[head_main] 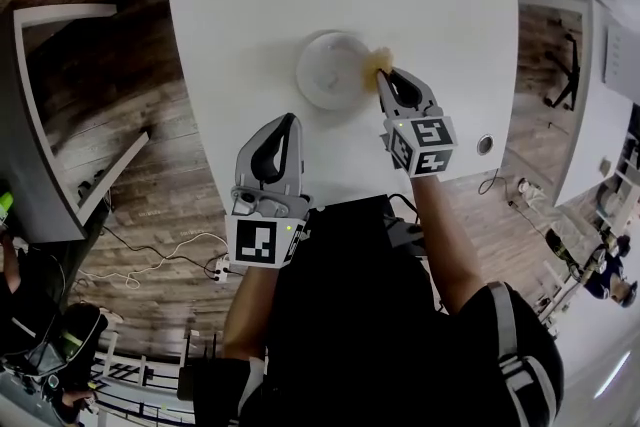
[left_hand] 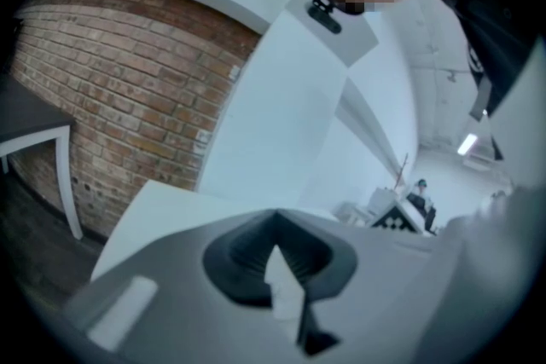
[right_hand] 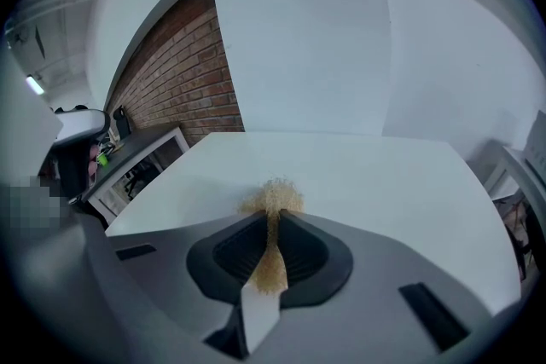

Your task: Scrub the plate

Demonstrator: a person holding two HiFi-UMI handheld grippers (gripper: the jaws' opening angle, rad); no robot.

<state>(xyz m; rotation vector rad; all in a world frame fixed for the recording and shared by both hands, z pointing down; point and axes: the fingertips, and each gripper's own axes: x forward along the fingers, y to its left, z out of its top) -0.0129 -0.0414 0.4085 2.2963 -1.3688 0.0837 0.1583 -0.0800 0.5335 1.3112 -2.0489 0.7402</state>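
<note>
A round white plate (head_main: 328, 70) rests on the white table (head_main: 250, 5), a little past its middle. My right gripper (head_main: 386, 77) is at the plate's right rim, shut on a yellow scrub pad (head_main: 379, 62) that pokes out past the jaw tips. In the right gripper view the pad (right_hand: 273, 199) is pinched between the shut jaws of that gripper (right_hand: 271, 216), and the plate is hidden. My left gripper (head_main: 289, 122) hovers over the table's near edge, shut and holding nothing. In its own view the left gripper (left_hand: 275, 219) points up at the walls.
A round grommet (head_main: 485, 144) sits in the table's right front corner. Brick wall (left_hand: 128, 72) and dark side tables (head_main: 60, 115) lie to the left, over wooden floor with cables (head_main: 170, 260). Another white desk (head_main: 590, 115) stands to the right.
</note>
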